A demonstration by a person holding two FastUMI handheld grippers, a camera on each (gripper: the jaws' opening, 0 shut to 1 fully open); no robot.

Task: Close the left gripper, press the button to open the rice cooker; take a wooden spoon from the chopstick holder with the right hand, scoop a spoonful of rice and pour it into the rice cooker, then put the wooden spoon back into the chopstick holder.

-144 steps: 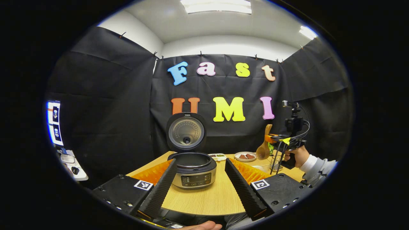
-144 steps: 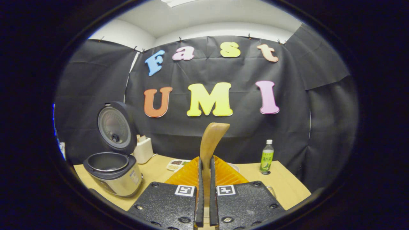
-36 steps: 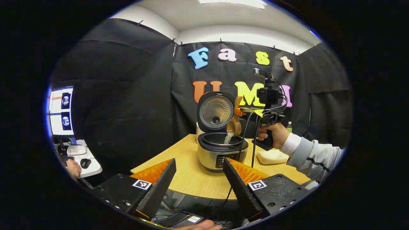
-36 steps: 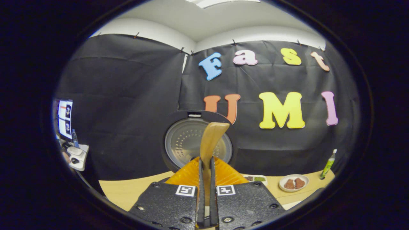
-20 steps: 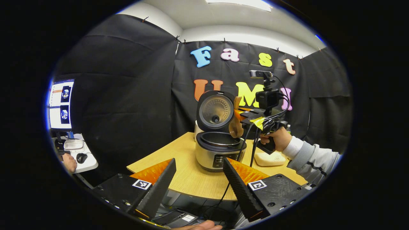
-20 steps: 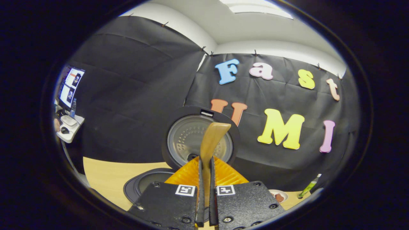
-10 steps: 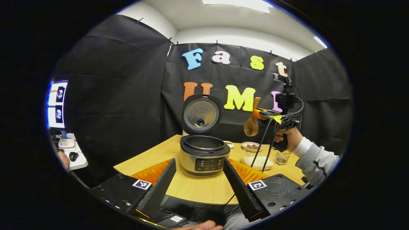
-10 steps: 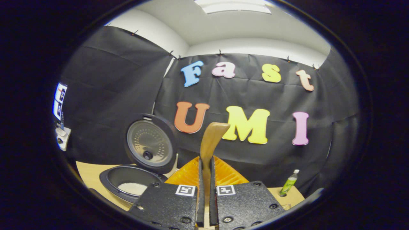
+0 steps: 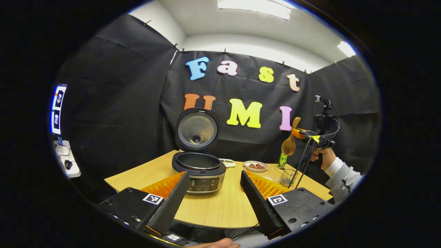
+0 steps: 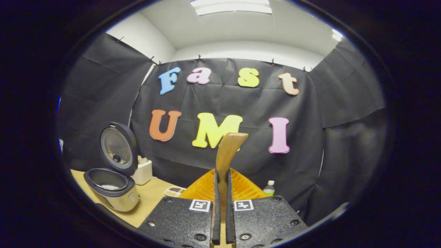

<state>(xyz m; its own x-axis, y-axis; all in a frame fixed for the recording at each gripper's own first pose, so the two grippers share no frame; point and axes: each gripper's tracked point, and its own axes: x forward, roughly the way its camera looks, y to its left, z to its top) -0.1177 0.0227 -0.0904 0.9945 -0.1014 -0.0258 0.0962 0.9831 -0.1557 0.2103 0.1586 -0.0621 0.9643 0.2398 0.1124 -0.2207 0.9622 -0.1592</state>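
left claw (image 9: pixel 214 193): spread, held before the rice cooker (image 9: pixel 198 171) | right claw (image 10: pixel 220 193): wooden spoon (image 10: pixel 226 153) pinched, held right of the cooker, above chopstick holder (image 9: pixel 286 177) | lid: raised

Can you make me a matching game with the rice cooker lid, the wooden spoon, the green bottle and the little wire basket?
Things:
1. cooker lid
2. spoon
3. bottle
4. wire holder

States:
A. held up in the air by the right gripper
B. standing on the table, nothing in it
C. flipped up, open
D. standing near the back wall

Pairs: 1-C, 2-A, 3-D, 4-B
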